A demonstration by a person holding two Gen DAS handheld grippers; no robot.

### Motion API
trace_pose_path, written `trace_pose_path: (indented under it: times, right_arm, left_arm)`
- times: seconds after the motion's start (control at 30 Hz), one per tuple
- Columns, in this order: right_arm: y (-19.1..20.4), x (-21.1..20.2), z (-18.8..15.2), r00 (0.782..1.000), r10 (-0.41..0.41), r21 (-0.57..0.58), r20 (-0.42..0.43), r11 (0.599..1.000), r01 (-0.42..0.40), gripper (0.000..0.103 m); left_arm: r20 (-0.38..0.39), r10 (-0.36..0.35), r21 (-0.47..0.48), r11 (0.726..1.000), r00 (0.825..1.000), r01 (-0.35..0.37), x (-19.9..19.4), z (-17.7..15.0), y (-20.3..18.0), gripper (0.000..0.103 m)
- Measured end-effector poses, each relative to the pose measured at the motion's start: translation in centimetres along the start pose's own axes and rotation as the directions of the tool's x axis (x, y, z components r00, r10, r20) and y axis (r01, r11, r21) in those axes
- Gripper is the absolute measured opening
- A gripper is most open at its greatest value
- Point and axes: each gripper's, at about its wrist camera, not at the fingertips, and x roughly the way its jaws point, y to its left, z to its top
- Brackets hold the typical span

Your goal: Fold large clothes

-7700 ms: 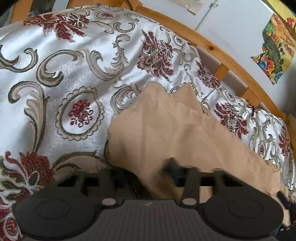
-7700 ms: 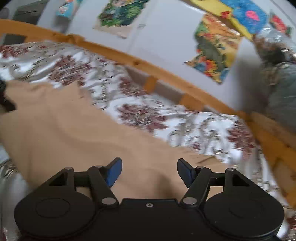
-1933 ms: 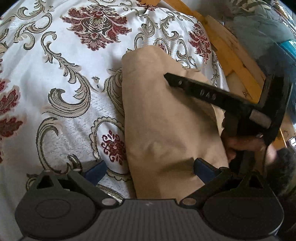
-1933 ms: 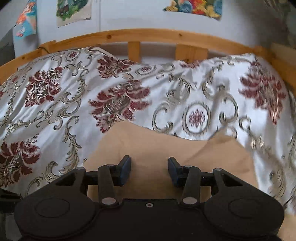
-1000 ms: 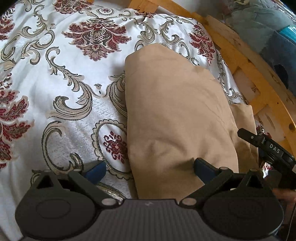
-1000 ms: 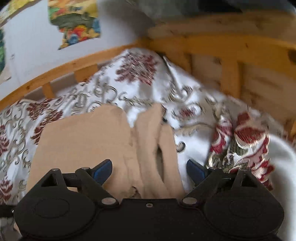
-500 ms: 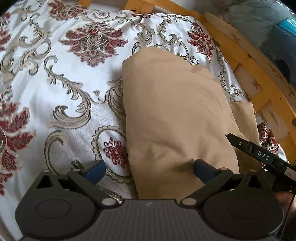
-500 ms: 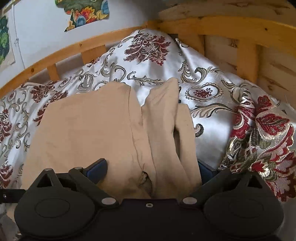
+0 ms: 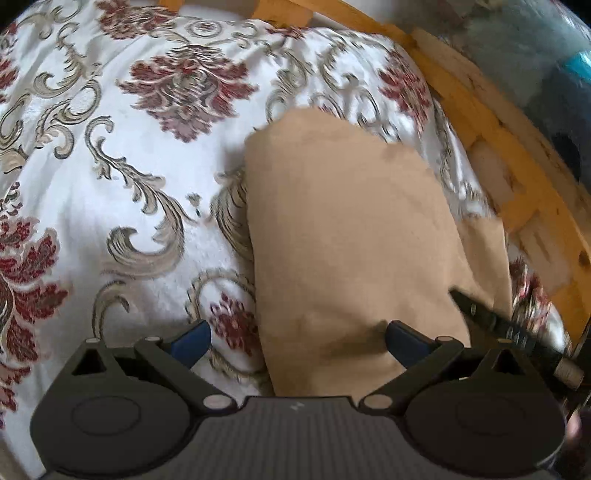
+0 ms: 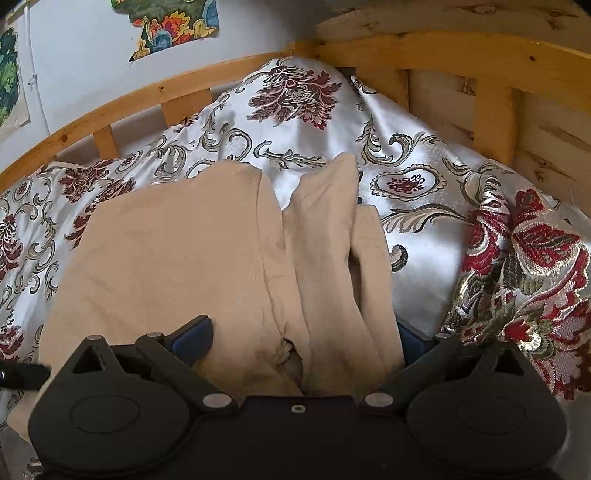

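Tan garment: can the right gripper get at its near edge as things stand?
Probably yes. The right gripper is open, its fingers straddling the tan garment folds, and nothing lies between them.

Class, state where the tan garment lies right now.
The garment lies folded on the floral bedspread, near the wooden bed rail, in front of both open tongs.

A white satin bedspread [image 9: 110,192] with dark red floral motifs covers the bed. Behind it stand a wooden bed frame [image 10: 461,55] and colourful wall pictures [image 10: 173,22].
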Motion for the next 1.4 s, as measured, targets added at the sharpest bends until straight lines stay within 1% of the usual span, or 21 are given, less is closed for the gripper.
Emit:
trace_pose_path:
  times: [0.1, 0.2, 0.23, 0.3, 0.4, 0.43, 0.5, 0.57, 0.6, 0.63, 0.67, 0.73, 0.83, 0.9, 1.0, 1.13, 1.23, 1.27, 1.3, 1.37, 1.4]
  right_arm:
    - [-0.3, -0.2, -0.1, 1.0, 0.014, 0.036, 0.027, 0.999, -0.015, 0.1]
    - [-1.0, -0.4, -0.3, 0.995, 0.053, 0.101, 0.079, 0.993, -0.061, 0.099]
    - [-1.0, -0.4, -0.2, 0.994, 0.064, 0.105, 0.085, 0.992, -0.073, 0.097]
    - [-1.0, 0.0, -0.2, 0.992, 0.106, 0.104, 0.076, 0.988, -0.113, 0.094]
    - [-1.1, 0.8, -0.4, 0.981, 0.188, 0.144, 0.041, 0.971, -0.192, 0.092]
    - [-1.4, 1.1, -0.5, 0.974, 0.225, 0.174, 0.031, 0.958, -0.227, 0.089]
    - [-1.7, 1.3, -0.6, 0.969, 0.243, 0.216, 0.03, 0.945, -0.244, 0.084]
    - [-2.2, 1.4, -0.6, 0.969, 0.243, 0.244, 0.029, 0.939, -0.243, 0.071]
    - [-2.5, 1.3, -0.6, 0.969, 0.244, 0.262, 0.026, 0.934, -0.242, 0.059]
    - [-2.9, 1.3, -0.6, 0.969, 0.247, 0.277, 0.022, 0.929, -0.243, 0.054]
    - [-3.1, 1.3, -0.6, 0.968, 0.252, 0.29, 0.019, 0.925, -0.246, 0.042]
    - [-3.0, 1.0, -0.5, 0.965, 0.261, 0.281, 0.02, 0.925, -0.256, 0.031]
    - [-1.4, -0.4, -0.3, 0.955, 0.29, 0.186, 0.064, 0.937, -0.297, 0.024]
    - [0.3, -1.6, 0.2, 0.936, 0.335, 0.123, 0.107, 0.93, -0.347, 0.022]
    - [3.1, -2.2, 0.9, 0.919, 0.365, 0.041, 0.15, 0.926, -0.375, 0.022]
    - [7.0, -1.4, 3.2, 0.885, 0.422, -0.027, 0.196, 0.905, -0.425, 0.022]
    - [10.4, 0.6, 4.6, 0.862, 0.468, -0.047, 0.196, 0.882, -0.469, 0.022]
    - [11.4, 1.6, 4.7, 0.862, 0.473, -0.041, 0.185, 0.88, -0.474, 0.022]
    - [12.3, 2.6, 4.8, 0.871, 0.463, -0.037, 0.166, 0.885, -0.464, 0.022]
    - [13.7, 4.7, 4.1, 0.91, 0.404, -0.033, 0.096, 0.915, -0.403, 0.025]
    - [14.0, 5.4, 3.5, 0.922, 0.381, -0.038, 0.074, 0.924, -0.379, 0.029]
  left_arm:
    - [0.021, -0.047, -0.013, 0.999, 0.999, 0.047, 0.2, 1.3, 0.8, 0.103]
    - [-0.018, -0.067, 0.012, 0.998, 0.998, 0.067, 1.8, 2.5, 1.0, 0.103]
    - [-0.038, -0.094, 0.022, 0.995, 0.995, 0.095, 2.4, 2.7, 0.9, 0.103]
    - [-0.088, -0.175, 0.016, 0.984, 0.981, 0.177, 3.8, 3.1, 1.0, 0.103]
    - [-0.177, -0.273, -0.075, 0.962, 0.946, 0.263, 6.0, 3.5, 1.5, 0.103]
    - [-0.18, -0.284, -0.092, 0.958, 0.942, 0.271, 6.3, 3.5, 1.6, 0.103]
    - [-0.187, -0.284, -0.076, 0.958, 0.94, 0.275, 6.5, 3.5, 1.4, 0.103]
    - [-0.19, -0.268, -0.046, 0.963, 0.945, 0.264, 6.2, 3.6, 0.9, 0.098]
    - [-0.186, -0.259, -0.04, 0.966, 0.948, 0.256, 6.0, 3.7, 0.7, 0.096]
    - [-0.18, -0.246, -0.024, 0.969, 0.952, 0.246, 5.7, 3.6, 0.5, 0.093]
    - [-0.171, -0.231, -0.005, 0.972, 0.958, 0.234, 5.5, 3.6, 0.1, 0.089]
    - [-0.142, -0.196, 0.038, 0.978, 0.97, 0.203, 4.5, 3.4, -0.9, 0.085]
    - [-0.08, -0.157, 0.152, 0.974, 0.984, 0.168, 2.5, 3.5, -2.8, 0.079]
    - [-0.031, -0.148, 0.231, 0.961, 0.989, 0.151, 0.8, 3.7, -3.8, 0.077]
    - [0.055, -0.132, 0.302, 0.947, 0.99, 0.109, -2.0, 4.4, -3.8, 0.075]
    - [0.14, -0.083, 0.302, 0.952, 0.987, 0.037, -4.8, 6.6, -2.3, 0.075]
    - [0.18, -0.006, 0.285, 0.957, 0.984, -0.047, -6.2, 8.3, -0.4, 0.076]
    - [0.182, 0.029, 0.272, 0.959, 0.983, -0.079, -6.2, 8.7, 0.4, 0.078]
    - [0.177, 0.071, 0.254, 0.96, 0.982, -0.115, -5.9, 8.7, 1.3, 0.079]
    - [0.123, 0.168, 0.212, 0.958, 0.978, -0.191, -4.0, 8.3, 3.3, 0.082]
    - [0.084, 0.199, 0.173, 0.962, 0.976, -0.211, -2.8, 7.8, 4.5, 0.083]
